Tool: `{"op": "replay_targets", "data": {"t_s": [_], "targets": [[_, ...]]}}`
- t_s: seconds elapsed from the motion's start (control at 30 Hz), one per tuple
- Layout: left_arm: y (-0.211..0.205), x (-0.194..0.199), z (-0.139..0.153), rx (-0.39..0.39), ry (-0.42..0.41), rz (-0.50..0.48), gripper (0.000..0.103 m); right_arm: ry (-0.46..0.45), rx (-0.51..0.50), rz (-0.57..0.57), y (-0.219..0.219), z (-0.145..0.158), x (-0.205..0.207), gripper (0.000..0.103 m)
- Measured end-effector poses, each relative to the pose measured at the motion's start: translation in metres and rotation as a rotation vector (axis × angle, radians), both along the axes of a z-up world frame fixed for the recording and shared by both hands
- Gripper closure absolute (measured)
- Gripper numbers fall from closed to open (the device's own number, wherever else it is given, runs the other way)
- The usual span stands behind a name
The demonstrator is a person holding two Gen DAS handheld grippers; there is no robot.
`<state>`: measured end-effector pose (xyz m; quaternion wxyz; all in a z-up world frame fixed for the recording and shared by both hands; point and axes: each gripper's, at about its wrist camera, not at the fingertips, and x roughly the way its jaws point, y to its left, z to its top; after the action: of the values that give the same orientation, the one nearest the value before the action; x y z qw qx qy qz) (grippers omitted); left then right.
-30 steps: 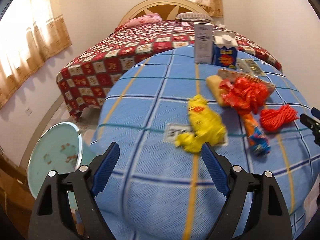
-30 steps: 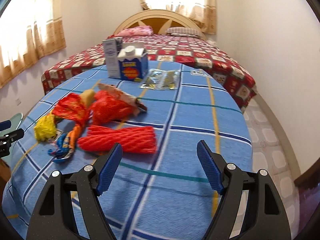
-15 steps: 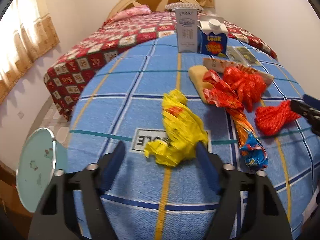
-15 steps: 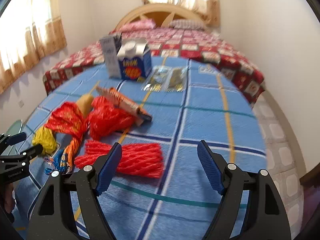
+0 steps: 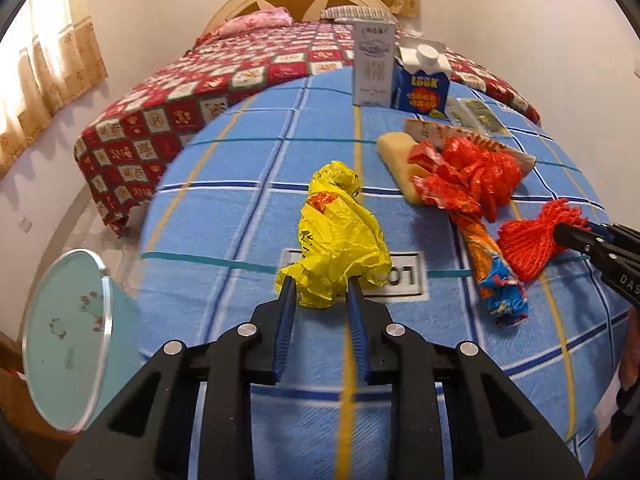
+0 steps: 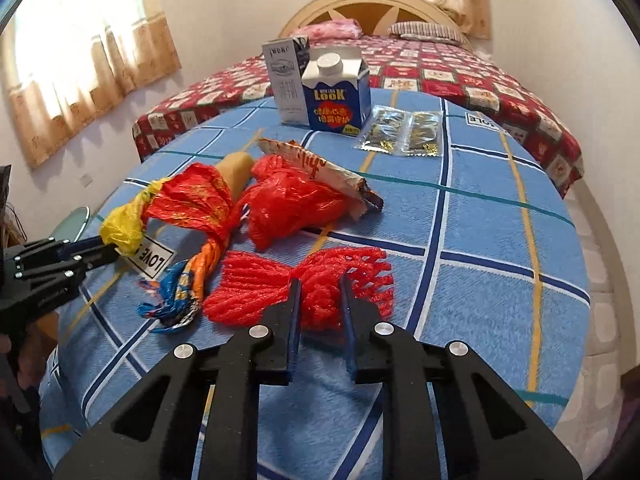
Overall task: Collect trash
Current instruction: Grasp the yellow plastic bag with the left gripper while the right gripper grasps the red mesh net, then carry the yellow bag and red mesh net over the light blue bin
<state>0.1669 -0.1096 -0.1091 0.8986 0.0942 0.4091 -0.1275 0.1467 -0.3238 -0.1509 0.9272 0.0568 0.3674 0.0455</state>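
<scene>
A crumpled yellow plastic bag [image 5: 340, 236] lies on the blue checked tablecloth [image 5: 240, 216]. My left gripper [image 5: 320, 286] is closing, and its pads pinch the bag's near end. In the right wrist view a red foam net [image 6: 280, 284] lies near the table's front. My right gripper [image 6: 320, 283] is closing too and squeezes the net at its middle into a bow shape. Each gripper also shows in the other's view: the right gripper [image 5: 592, 236] on the net [image 5: 528, 244], the left gripper [image 6: 100, 252] on the yellow bag [image 6: 120, 228].
Between the two lie a twisted orange-red wrapper [image 6: 192, 204], a red plastic bag [image 6: 288, 208], a paper wrapper [image 6: 316, 164] and a yellow sponge [image 6: 238, 170]. Farther back stand a blue carton [image 6: 336, 96], a white box [image 6: 286, 80] and foil packets [image 6: 404, 136]. A teal bin [image 5: 68, 336] stands left below the table.
Both grippers had wide jaws a second ago. They moved in on the trash and closed, the left onto the yellow bag, the right onto the red net.
</scene>
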Motion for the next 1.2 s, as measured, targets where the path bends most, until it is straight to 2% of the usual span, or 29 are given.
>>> {"op": "replay_targets", "data": {"t_s": [0.27, 0.43, 0.73, 1.2], "targets": [[0.045, -0.021, 0.019, 0.061, -0.079, 0.052, 0.077, -0.114, 0.017, -0.013, 0.005, 0.028, -0.022, 0.085], [0.077, -0.033, 0.029, 0.075, -0.105, 0.094, 0.077, -0.168, 0.011, 0.021, 0.023, 0.049, -0.022, 0.085], [0.122, -0.043, 0.036, 0.077, -0.118, 0.172, 0.077, -0.195, 0.011, 0.126, 0.077, 0.062, -0.003, 0.085], [0.194, -0.048, 0.031, 0.086, -0.1, 0.311, 0.077, -0.19, -0.039, 0.306, 0.182, 0.06, 0.036, 0.085]]}}
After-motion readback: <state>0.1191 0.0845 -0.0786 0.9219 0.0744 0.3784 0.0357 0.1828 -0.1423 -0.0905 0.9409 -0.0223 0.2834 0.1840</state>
